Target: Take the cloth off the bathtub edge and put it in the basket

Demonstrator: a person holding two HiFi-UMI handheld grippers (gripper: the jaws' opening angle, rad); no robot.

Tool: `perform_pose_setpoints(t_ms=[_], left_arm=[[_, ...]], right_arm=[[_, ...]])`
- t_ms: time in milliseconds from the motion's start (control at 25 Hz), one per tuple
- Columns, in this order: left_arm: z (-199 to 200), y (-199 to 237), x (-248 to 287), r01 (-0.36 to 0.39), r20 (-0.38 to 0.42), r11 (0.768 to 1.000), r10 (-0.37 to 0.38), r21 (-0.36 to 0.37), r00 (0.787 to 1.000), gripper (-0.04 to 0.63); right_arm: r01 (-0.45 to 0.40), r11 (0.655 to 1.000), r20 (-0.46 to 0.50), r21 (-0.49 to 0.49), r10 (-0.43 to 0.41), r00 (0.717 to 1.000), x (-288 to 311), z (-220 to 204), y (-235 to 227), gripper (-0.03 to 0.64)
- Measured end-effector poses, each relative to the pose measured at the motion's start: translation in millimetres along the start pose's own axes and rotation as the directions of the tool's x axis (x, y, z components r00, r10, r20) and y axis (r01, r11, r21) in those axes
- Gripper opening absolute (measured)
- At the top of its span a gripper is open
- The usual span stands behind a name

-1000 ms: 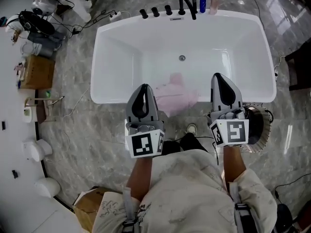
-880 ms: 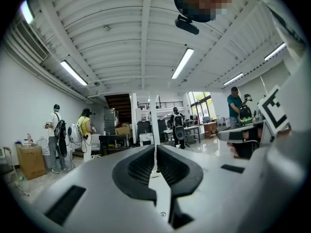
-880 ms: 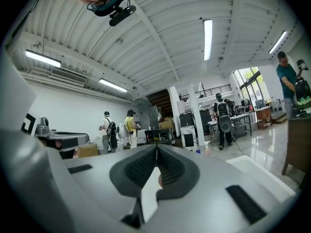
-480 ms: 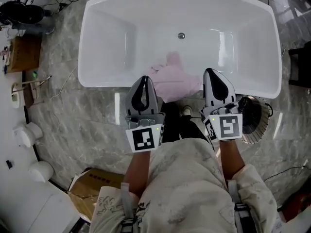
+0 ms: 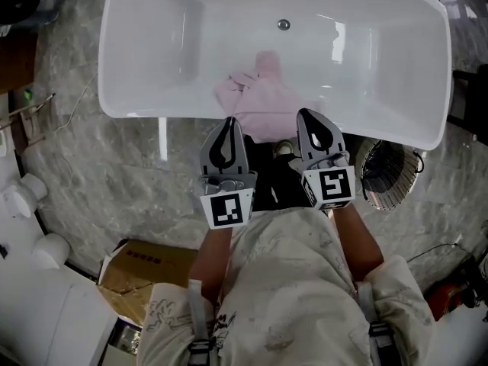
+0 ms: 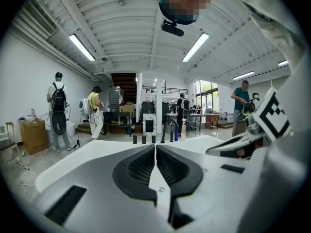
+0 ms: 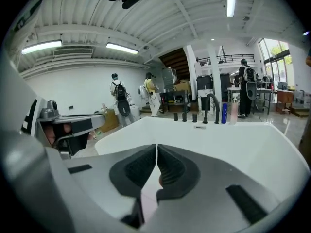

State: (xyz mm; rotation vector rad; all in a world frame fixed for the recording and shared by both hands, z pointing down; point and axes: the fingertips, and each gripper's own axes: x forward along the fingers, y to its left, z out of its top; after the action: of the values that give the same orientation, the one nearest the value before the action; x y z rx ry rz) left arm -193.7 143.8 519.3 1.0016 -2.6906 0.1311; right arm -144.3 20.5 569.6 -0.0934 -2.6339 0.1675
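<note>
The cloth, soft, light and limp, lies just ahead of the left gripper and right gripper, whose jaws are pressed together and empty. Its bunched fold looks easiest to pinch.

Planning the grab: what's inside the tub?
In view: the pink cloth, draped over the near rim of the bathtub and spilling inside, and the drain. Whatever lies under the cloth is covered.

No legible text, brand name or number in any view. Only markings noted: black-and-white square code patterns, one on the marker cube of the left gripper, one on the marker cube of the right gripper; no characters. Marks on cardboard box too small to read.
</note>
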Motion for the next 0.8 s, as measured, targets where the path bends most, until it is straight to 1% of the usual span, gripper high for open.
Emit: perform_pose_setpoints(t_ms=[160,240,360,480,560,640,720,800], left_arm=[[-49,14,10,0.000,-0.071,0.999,-0.004,-0.047,0.998,0.008],[-67,19,14,0.002,-0.101,0.999,-0.008,-0.054,0.995,0.008],[-90,26,17,0.001,-0.141,0.998,-0.011,-0.070,0.990,0.008],[-107,32,20,-0.007,-0.174,0.996,-0.008,-0.088,0.985,0.008],[-116,38,24,-0.013,-0.190,0.996,-0.004,-0.092,0.982,0.008],[-121,45,27,-0.022,-0.195,0.995,0.002,-0.098,0.981,0.008],[-125,51,29,-0.031,-0.199,0.994,0.010,-0.105,0.980,0.008],[-128,57,31,-0.042,-0.205,0.993,0.019,-0.110,0.979,0.008]], right_arm=[[-0.020,1.000,-0.094,-0.019,0.019,0.995,32,-38,8,-0.009],[-0.038,0.999,-0.138,-0.030,0.033,0.990,47,-55,11,-0.009],[-0.102,0.992,-0.224,-0.069,0.084,0.971,66,-84,24,-0.003],[-0.188,0.976,-0.328,-0.109,0.143,0.934,81,-117,38,0.055],[-0.251,0.959,-0.400,-0.130,0.181,0.898,88,-140,47,0.130],[-0.308,0.939,-0.466,-0.155,0.205,0.861,93,-162,56,0.188],[-0.351,0.916,-0.515,-0.195,0.209,0.831,95,-178,61,0.209],[-0.404,0.879,-0.562,-0.252,0.207,0.801,98,-190,65,0.229]])
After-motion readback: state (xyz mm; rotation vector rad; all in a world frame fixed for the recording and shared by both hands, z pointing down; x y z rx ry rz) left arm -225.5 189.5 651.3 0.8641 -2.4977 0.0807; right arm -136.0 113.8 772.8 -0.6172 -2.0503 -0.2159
